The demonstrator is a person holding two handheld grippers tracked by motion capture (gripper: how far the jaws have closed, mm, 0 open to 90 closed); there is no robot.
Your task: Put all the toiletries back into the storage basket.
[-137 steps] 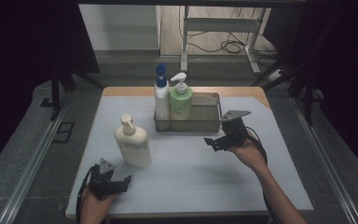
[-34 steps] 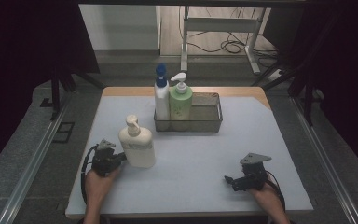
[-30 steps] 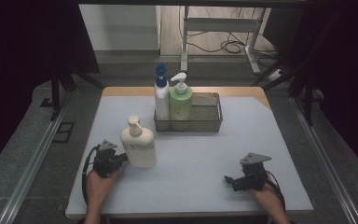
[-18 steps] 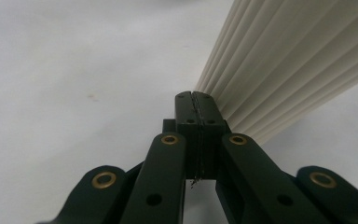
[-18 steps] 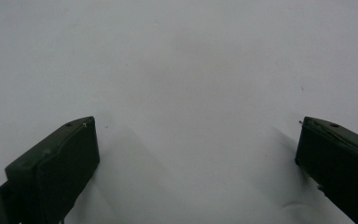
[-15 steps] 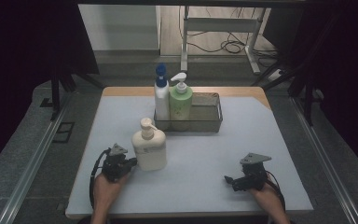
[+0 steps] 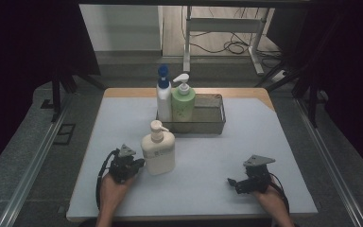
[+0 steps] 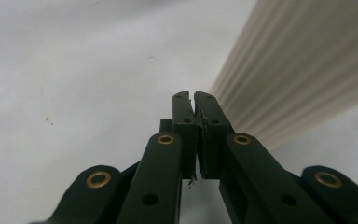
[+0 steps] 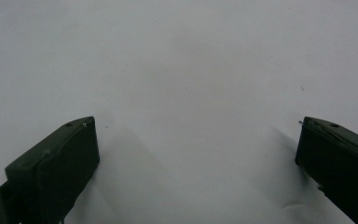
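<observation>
A cream pump bottle (image 7: 158,153) stands upright on the white table mat (image 7: 264,137), left of centre. My left gripper (image 7: 139,163) lies low on the mat with its tips against the bottle's left side. In the left gripper view the jaws are pressed together with nothing between them (image 8: 194,95), and the bottle's ribbed wall (image 8: 298,70) rises just to their right. My right gripper (image 7: 231,181) rests on the mat at the front right. Its jaws stand wide apart over bare mat (image 9: 196,140).
A dark wire basket (image 7: 215,124) stands at the back centre, with a white blue-capped bottle (image 7: 163,97) and a green pump bottle (image 7: 183,101) at its left end. The basket's right part holds nothing. The table's front edge runs just below both hands.
The cream bottle has slid right and slightly toward the front, with the left gripper following against its side. The right gripper, near the basket 4.6 s ago, has rested at the front right since.
</observation>
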